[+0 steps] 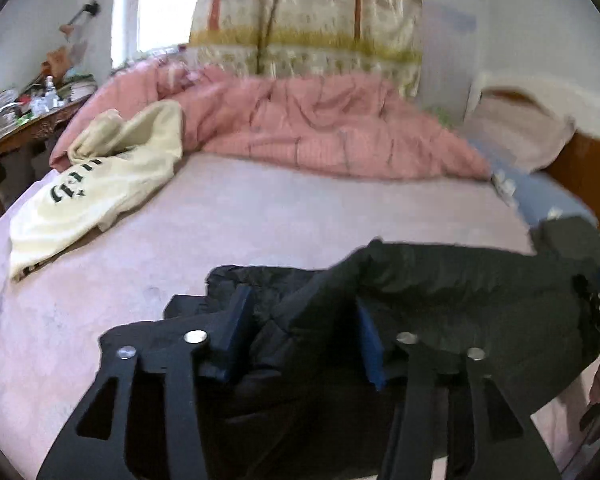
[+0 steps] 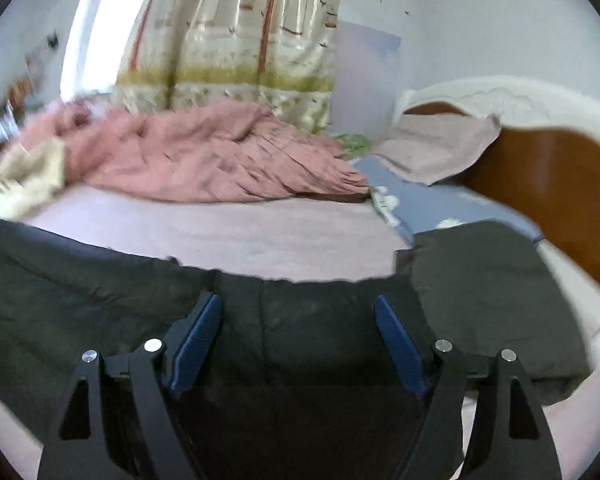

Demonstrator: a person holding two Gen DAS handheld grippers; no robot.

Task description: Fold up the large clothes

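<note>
A large black garment (image 1: 440, 292) lies bunched on the pink bed sheet (image 1: 240, 216) near the front edge. My left gripper (image 1: 304, 332) is open, its blue pads on either side of a raised fold of the black cloth. In the right wrist view the same black garment (image 2: 320, 320) spreads wide across the front. My right gripper (image 2: 298, 340) is open over it, jaws wide apart, with cloth lying between them. A cream sweatshirt with dark lettering (image 1: 100, 184) lies crumpled at the left of the bed.
A rumpled pink quilt (image 1: 320, 128) runs along the far side of the bed. A pillow (image 2: 440, 148) and wooden headboard (image 2: 560, 184) are at the right. A cluttered wooden side table (image 1: 24, 120) stands at the left. A patterned curtain (image 2: 236, 40) hangs behind.
</note>
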